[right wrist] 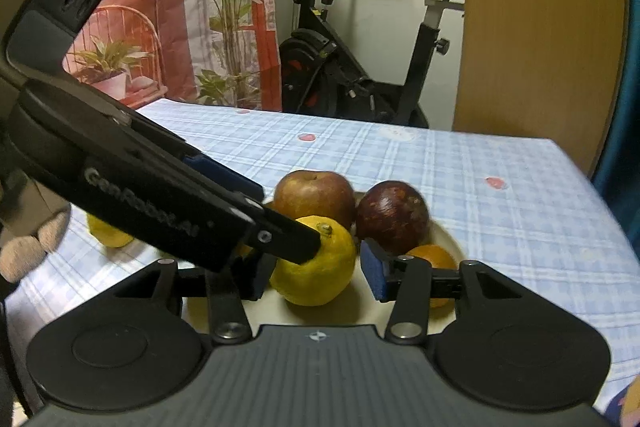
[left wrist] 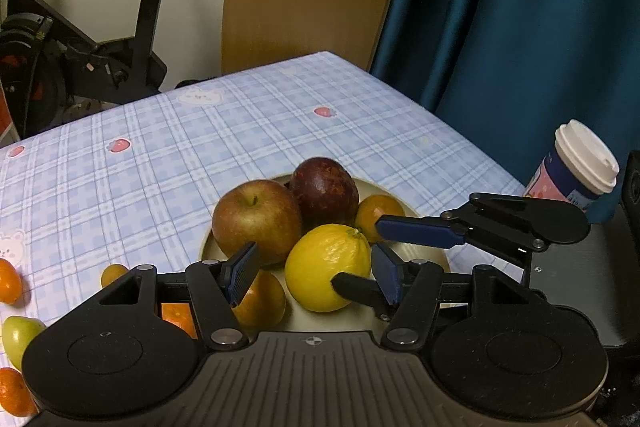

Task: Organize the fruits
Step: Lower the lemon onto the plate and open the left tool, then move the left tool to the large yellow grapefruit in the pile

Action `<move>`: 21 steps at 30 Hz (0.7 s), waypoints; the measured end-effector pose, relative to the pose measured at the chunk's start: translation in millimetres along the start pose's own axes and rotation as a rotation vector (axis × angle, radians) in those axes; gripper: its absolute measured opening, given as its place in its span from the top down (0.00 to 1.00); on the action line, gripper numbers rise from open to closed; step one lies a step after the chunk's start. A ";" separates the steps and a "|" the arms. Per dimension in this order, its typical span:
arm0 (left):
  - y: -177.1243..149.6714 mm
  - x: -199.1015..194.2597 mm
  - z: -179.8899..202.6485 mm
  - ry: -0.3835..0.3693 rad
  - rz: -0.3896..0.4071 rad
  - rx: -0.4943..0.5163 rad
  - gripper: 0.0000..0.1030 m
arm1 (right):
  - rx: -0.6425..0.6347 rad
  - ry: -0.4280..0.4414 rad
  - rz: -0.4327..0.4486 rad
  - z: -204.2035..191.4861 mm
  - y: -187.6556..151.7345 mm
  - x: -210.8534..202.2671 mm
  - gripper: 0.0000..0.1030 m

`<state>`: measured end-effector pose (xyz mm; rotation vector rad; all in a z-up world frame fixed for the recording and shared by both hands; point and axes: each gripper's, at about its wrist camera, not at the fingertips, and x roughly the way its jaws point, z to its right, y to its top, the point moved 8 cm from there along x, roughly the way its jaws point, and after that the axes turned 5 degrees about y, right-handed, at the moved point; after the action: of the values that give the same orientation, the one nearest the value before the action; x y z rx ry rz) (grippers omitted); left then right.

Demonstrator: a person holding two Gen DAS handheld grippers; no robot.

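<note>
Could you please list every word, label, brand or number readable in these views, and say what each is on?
"GenRobot.AI": raised lettering on the side of the left gripper, seen from the right wrist view.
Paper cup: its pink and blue sleeve carries print, too small and blurred to read.
Tablecloth: only pictures of bears and strawberries, no words.

Left claw (left wrist: 316, 275): matte black linkage arms, silver round pivot screws, two large black discs with faint ring outlines at base. Between discs, grey ribbed plate with small crosshair mark. Finger pads (left wrist: 240, 277) blue, ribbed with fine grooves.

Right claw (right wrist: 316, 273): same build, black arms, silver pivots, dark grey ribbed plate with crosshair mark, blue pads (right wrist: 374, 277).

In right wrist view, left claw's side shows pale lettering "GenRobot.AI", small screw head near tip, angular black bracket with oval holes.
</note>
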<state>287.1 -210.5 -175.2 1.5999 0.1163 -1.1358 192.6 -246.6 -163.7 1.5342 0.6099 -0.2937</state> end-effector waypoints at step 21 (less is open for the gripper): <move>-8.8 -30.8 -48.5 0.075 0.038 -0.064 0.38 | 0.036 -0.126 -0.016 23.9 -1.5 -12.5 0.50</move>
<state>294.4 -154.1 -163.4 1.5821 0.1695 -1.0337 186.0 -272.5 -160.0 1.5331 0.5203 -0.4123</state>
